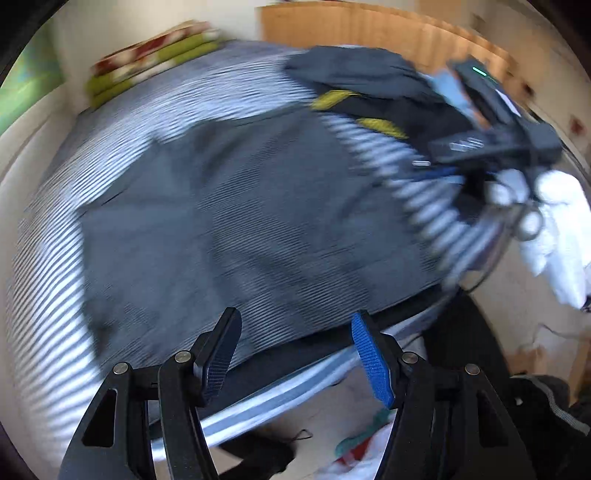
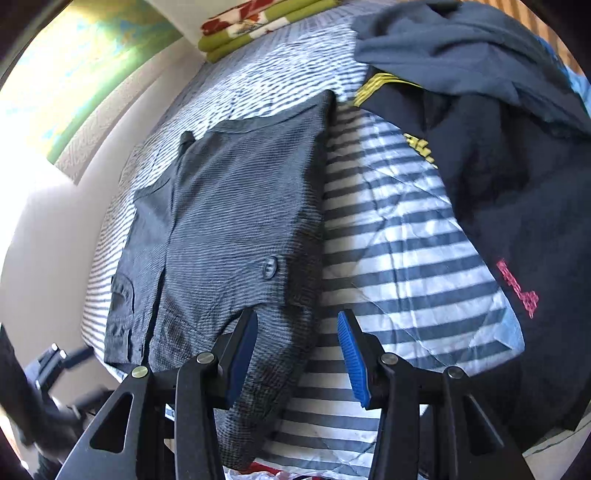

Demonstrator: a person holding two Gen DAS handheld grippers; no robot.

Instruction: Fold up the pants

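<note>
Grey seersucker pants [image 2: 229, 229] lie folded flat on the striped bedspread [image 2: 399, 240], near the bed's front edge, button side up; one corner droops over the edge. Right gripper [image 2: 297, 356]: jaws partly open, nothing pinched, though the hanging corner of the pants passes loosely between them. Left gripper [image 1: 295, 354]: jaws wide apart and empty, above the near hem; that view is smeared by motion, so fine detail is lost. Step in hand looks like release after a fold. To finish well, I judge both grippers should lift clear without snagging cloth, then take the drooping corner and the near hem together for the next fold, keeping edges aligned. Obstacles: a pile of dark clothes with yellow stripes [image 2: 480, 122] crowds the far right of the bed, just beside the pants; folded floral blanket [image 2: 258, 26] sits well apart at the head. Clutter on the floor [image 1: 354, 446] below.
</note>
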